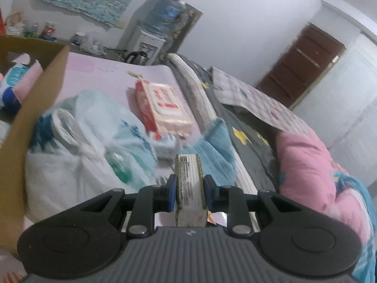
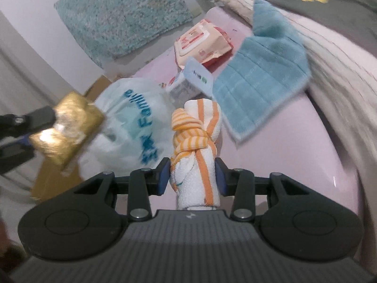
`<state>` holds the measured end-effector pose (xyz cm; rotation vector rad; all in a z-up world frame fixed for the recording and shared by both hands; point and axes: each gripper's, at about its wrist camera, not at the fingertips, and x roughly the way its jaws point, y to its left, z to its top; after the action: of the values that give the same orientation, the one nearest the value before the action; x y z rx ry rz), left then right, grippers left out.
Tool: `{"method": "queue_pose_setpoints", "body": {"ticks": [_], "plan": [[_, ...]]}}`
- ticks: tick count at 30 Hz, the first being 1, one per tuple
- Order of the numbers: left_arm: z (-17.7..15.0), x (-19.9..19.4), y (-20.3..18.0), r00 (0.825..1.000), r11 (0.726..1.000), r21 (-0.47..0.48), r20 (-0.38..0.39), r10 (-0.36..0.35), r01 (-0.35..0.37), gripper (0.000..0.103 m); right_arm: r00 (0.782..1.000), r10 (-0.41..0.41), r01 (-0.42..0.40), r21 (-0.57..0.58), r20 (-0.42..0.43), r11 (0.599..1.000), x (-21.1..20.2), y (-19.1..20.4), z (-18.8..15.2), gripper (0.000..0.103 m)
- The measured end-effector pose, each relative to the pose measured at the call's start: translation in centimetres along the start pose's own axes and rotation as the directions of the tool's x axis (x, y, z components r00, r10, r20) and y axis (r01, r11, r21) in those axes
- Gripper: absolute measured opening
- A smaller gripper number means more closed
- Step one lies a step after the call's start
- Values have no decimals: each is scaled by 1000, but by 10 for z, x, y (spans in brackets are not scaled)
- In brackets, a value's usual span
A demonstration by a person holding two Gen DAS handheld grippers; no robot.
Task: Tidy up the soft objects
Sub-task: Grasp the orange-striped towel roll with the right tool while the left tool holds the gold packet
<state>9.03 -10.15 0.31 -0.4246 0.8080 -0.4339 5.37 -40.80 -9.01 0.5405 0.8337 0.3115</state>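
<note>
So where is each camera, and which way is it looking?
Left wrist camera: it sits on the left claw, looking forward and a bit down over the pink table toward the cardboard box; its claw is shut on a gold packet.
Right wrist camera: it sits on the right claw, looking forward and down over the table; its claw grips a knotted orange-striped cloth.
Both show: the wet wipes pack, the white plastic bag and the blue towel.

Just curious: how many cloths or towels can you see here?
2: a blue cloth lying at the table's far edge, and a knotted orange-striped towel held in the right gripper. Others may be hidden.
</note>
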Motion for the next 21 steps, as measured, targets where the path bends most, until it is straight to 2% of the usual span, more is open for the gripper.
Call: {"method": "queue_pose_setpoints", "body": {"ticks": [4, 10, 15, 21], "plan": [[-26, 2, -9, 999, 1000, 30, -32, -4, 5, 25, 1000, -1, 1, 31, 20, 1000, -29, 0, -32, 39], [-72, 11, 2, 995, 998, 39, -91, 49, -45, 26, 1000, 19, -21, 105, 19, 994, -49, 3, -73, 39], [-99, 17, 24, 983, 994, 20, -147, 113, -112, 26, 999, 37, -37, 126, 2, 991, -47, 12, -93, 39], [-110, 13, 42, 978, 991, 9, -161, 131, -131, 27, 998, 57, -51, 145, -36, 988, -37, 18, -108, 40]]}}
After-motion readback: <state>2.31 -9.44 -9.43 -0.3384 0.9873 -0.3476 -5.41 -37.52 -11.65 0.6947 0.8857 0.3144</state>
